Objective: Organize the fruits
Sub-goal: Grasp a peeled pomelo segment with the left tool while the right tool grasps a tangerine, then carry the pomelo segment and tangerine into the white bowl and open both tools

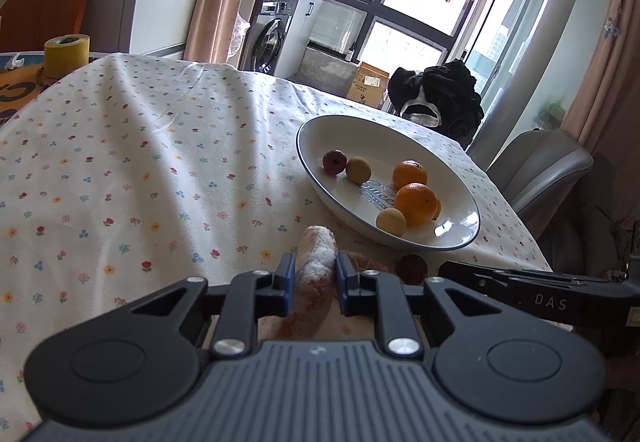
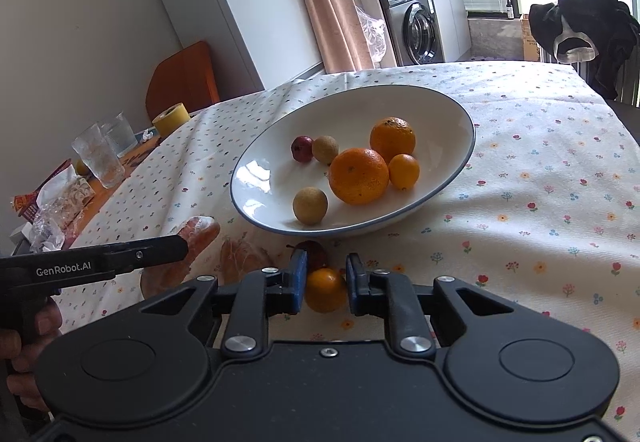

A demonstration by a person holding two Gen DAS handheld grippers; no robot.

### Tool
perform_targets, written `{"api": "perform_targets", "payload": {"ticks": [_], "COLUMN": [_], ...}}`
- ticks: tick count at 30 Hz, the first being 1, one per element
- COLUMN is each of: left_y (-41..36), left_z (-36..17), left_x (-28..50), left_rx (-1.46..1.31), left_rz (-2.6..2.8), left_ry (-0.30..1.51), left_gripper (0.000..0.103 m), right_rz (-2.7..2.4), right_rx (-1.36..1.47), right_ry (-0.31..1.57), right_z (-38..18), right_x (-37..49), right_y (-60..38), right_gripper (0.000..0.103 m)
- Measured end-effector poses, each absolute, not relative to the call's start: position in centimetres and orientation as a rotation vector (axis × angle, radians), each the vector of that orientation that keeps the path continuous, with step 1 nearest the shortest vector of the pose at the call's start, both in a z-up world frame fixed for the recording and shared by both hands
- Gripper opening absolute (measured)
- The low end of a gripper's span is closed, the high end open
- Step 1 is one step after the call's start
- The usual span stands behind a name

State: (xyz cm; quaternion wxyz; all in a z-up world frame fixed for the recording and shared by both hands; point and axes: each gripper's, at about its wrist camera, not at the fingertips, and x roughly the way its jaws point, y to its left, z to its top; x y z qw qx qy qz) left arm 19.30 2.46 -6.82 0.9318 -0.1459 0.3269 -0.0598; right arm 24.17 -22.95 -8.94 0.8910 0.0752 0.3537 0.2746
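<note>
Just before the plate, at its left, a long reddish piece in clear film is held by the left gripper. Both blue pads are pressed to its sides, so it is judged to be clamped. Its long axis is laid along the fingers, and its white, frosted tip is pointed away from the camera toward the plate's near-left rim. Only the middle is gripped. If the piece is lifted, the film may let it slide or swing between the pads, and the tip could be knocked against the rim. A second wrapped lump is seen right beside it and could be dragged along.

Right of that, a dark red fruit is seen against the plate's front edge. It could be nudged by either tool.

Further right and nearer the camera, a small orange is flanked closely by the right gripper. Whether it is pinched or merely bracketed cannot be told from here. Being round, it may be squirted out sideways by an off-centre squeeze and rolled off across the cloth — away from the plate, where several fruits are already gathered.
</note>
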Motion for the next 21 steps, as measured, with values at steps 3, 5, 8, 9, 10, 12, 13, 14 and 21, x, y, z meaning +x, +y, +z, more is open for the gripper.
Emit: {"api": "perform_targets", "payload": {"ticks": [3, 5, 8, 9, 10, 12, 13, 14, 21], "left_y": [2.9, 3.0, 3.2, 3.2, 3.3, 3.2, 3.2, 3.2, 2.8], "left_z": [-6.8, -6.7, -6.5, -6.3, -6.2, -5.9, -5.7, -5.5, -3.9], "left_x": [19.0, 18.8, 18.4, 18.3, 18.2, 18.0, 17.9, 17.8, 17.8], "left_rx": [-0.320, -0.322, -0.334, -0.336, -0.336, -0.335, -0.335, -0.335, -0.329], "left_rz": [-0.126, -0.122, -0.123, -0.123, -0.121, -0.119, -0.120, -0.121, -0.130], "left_ry": [0.673, 0.673, 0.669, 0.667, 0.663, 0.653, 0.647, 0.640, 0.602], "left_gripper": [0.018, 0.017, 0.017, 0.017, 0.017, 0.017, 0.017, 0.017, 0.017], "right_rz": [0.574, 0.577, 0.586, 0.589, 0.594, 0.600, 0.603, 0.606, 0.606], "right_rx": [0.158, 0.158, 0.156, 0.156, 0.155, 0.153, 0.153, 0.153, 0.157], "right_ry": [0.721, 0.714, 0.703, 0.701, 0.695, 0.686, 0.682, 0.678, 0.650], "right_z": [-8.5, -8.3, -7.9, -7.8, -7.7, -7.4, -7.3, -7.1, -6.2], "right_x": [23.7, 23.5, 23.2, 23.1, 23.0, 22.9, 22.9, 22.8, 23.1], "right_y": [-22.9, -22.8, -22.7, -22.6, -22.6, -22.5, -22.4, -22.4, -22.5], "right_gripper": [0.019, 0.019, 0.019, 0.019, 0.019, 0.019, 0.019, 0.019, 0.019]}}
